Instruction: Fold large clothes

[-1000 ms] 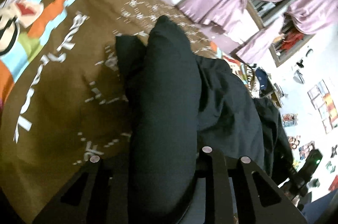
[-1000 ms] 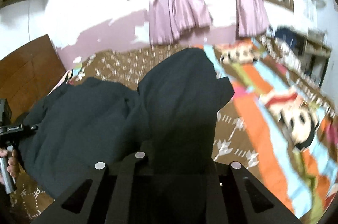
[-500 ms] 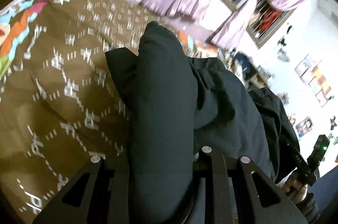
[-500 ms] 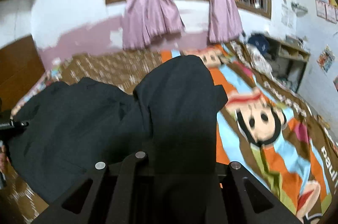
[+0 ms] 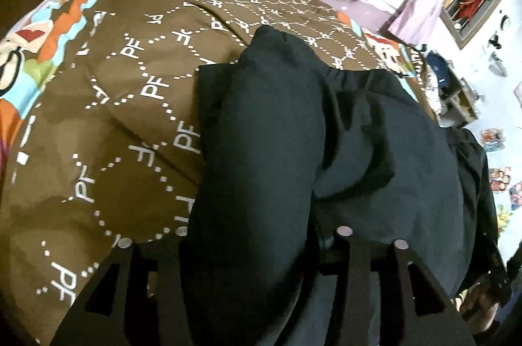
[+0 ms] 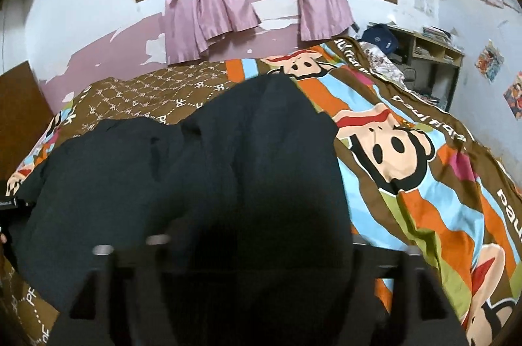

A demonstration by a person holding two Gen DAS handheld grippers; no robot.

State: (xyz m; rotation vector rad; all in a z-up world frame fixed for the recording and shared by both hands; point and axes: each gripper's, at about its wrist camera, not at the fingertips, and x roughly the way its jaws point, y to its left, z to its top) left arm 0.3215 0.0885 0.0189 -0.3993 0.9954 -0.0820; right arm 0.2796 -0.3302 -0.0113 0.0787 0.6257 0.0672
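A large black garment (image 5: 375,156) hangs between my two grippers above the bed. In the left wrist view my left gripper (image 5: 257,248) is shut on a thick bunch of the black cloth, which drapes forward over the jaws and hides the fingertips. In the right wrist view my right gripper (image 6: 257,251) is shut on another bunch of the black garment (image 6: 202,169), which covers the jaws. The cloth sags between the two holds and spreads to the left in the right wrist view.
The bed is covered by a brown patterned blanket (image 5: 107,124) with a colourful cartoon monkey print (image 6: 407,169). Pink curtains (image 6: 212,0) hang at a barred window behind. A wooden headboard (image 6: 16,117) stands at left, a shelf unit (image 6: 434,52) at right.
Both grippers have swung with the garment still held: the left view now looks further down onto the brown blanket, the right view has turned to show more of the monkey print.
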